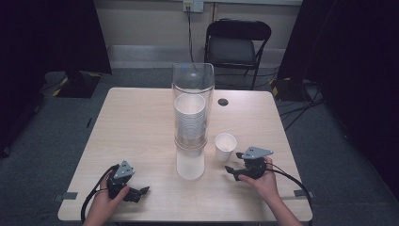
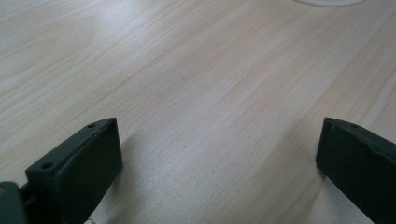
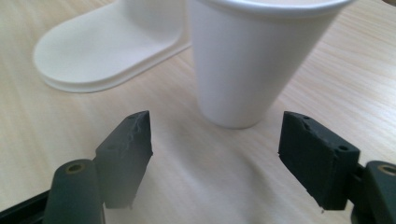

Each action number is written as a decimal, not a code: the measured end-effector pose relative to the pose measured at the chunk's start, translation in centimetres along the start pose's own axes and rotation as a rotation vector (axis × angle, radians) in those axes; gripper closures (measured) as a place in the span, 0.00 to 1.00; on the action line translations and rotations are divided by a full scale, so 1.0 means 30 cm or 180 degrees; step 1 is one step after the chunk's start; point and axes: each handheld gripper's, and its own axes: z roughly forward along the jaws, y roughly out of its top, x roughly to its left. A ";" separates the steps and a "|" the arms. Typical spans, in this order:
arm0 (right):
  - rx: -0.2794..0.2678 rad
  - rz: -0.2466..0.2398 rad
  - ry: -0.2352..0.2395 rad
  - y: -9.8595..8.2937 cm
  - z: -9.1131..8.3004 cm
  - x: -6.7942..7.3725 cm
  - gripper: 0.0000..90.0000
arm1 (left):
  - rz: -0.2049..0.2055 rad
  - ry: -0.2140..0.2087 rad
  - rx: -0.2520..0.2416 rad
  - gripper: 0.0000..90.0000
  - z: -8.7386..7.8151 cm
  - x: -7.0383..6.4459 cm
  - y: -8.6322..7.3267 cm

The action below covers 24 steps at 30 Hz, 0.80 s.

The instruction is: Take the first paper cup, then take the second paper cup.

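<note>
A fixed overhead camera looks forward and down across the pale wooden table (image 1: 141, 122). The right gripper (image 3: 215, 135) camera sits low, facing a white paper cup (image 3: 252, 60) just ahead of its jaws. The left gripper (image 2: 219, 140) camera skims bare tabletop. Both gripper views share that wood surface with the overhead.

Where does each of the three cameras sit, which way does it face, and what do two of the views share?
High view: above the person's side, looking forward and down on the table; both hands, the left gripper and right gripper show.
Left gripper view: rides on the left gripper, looking along its open jaws at bare tabletop.
Right gripper view: rides on the right gripper, open jaws facing the paper cup.
Shared: the cup and the cup dispenser, whose base shows in the right gripper view.
</note>
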 end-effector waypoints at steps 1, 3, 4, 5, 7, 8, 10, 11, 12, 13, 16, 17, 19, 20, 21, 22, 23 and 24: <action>-0.0006 -0.0012 0.0019 0.001 -0.001 0.005 0.27 | 0.0002 0.0001 0.0001 0.00 0.000 0.000 0.000; -0.0048 -0.0007 0.0088 0.005 -0.002 0.020 0.27 | 0.0001 0.0000 0.0001 0.00 0.000 0.000 0.000; -0.0056 -0.0008 0.0112 0.008 -0.002 0.024 0.26 | -0.0001 -0.0001 0.0000 0.00 0.000 0.000 0.000; -0.0060 -0.0022 0.0119 0.015 -0.002 0.032 0.26 | 0.0000 -0.0001 0.0001 0.00 0.000 0.000 0.000; -0.0103 -0.0040 0.0157 0.028 -0.003 0.043 0.26 | 0.0000 -0.0001 0.0000 0.00 0.000 0.000 0.000; -0.0143 -0.0029 0.0179 0.032 -0.003 0.047 0.26 | 0.0001 -0.0003 0.0001 0.00 0.000 0.001 0.000; -0.0141 0.0010 0.0209 0.038 0.000 0.055 0.26 | 0.0002 -0.0003 0.0002 0.00 0.000 0.001 0.000; -0.0133 -0.0017 0.0216 0.040 0.001 0.057 0.26 | 0.0002 -0.0003 0.0001 0.00 0.000 0.001 0.000; -0.0138 -0.0022 0.0223 0.041 0.003 0.061 0.26 | 0.0002 -0.0002 0.0000 0.00 0.000 0.001 0.000; -0.0142 -0.0032 0.0236 0.044 0.005 0.065 0.26 | 0.0002 -0.0002 0.0000 0.00 0.000 0.001 0.000; -0.0160 -0.0039 0.0285 0.056 0.010 0.076 0.27 | 0.0002 -0.0002 0.0000 0.00 0.000 0.001 0.000; -0.0188 -0.0027 0.0306 0.058 0.012 0.078 0.27 | 0.0002 -0.0003 0.0001 0.00 0.000 0.001 0.000; -0.0209 0.0021 0.0344 0.062 0.017 0.080 0.26 | 0.0002 -0.0003 0.0001 0.00 0.000 0.001 0.000; -0.0166 -0.0023 0.0338 0.067 0.019 0.084 0.26 | 0.0001 -0.0002 0.0001 0.00 0.000 0.001 0.000; -0.0166 -0.0057 0.0332 0.072 0.022 0.091 0.26 | 0.0002 -0.0002 0.0001 0.00 0.000 0.001 0.000; -0.0178 -0.0069 0.0353 0.077 0.023 0.097 0.26 | 0.0003 -0.0002 0.0002 0.00 0.000 0.001 0.000; -0.0197 -0.0081 0.0376 0.084 0.025 0.104 0.26 | 0.0001 -0.0002 -0.0001 0.00 0.000 0.001 0.000; -0.0208 -0.0092 0.0390 0.093 0.027 0.110 0.26 | 0.0003 -0.0002 0.0001 0.00 0.000 0.001 0.000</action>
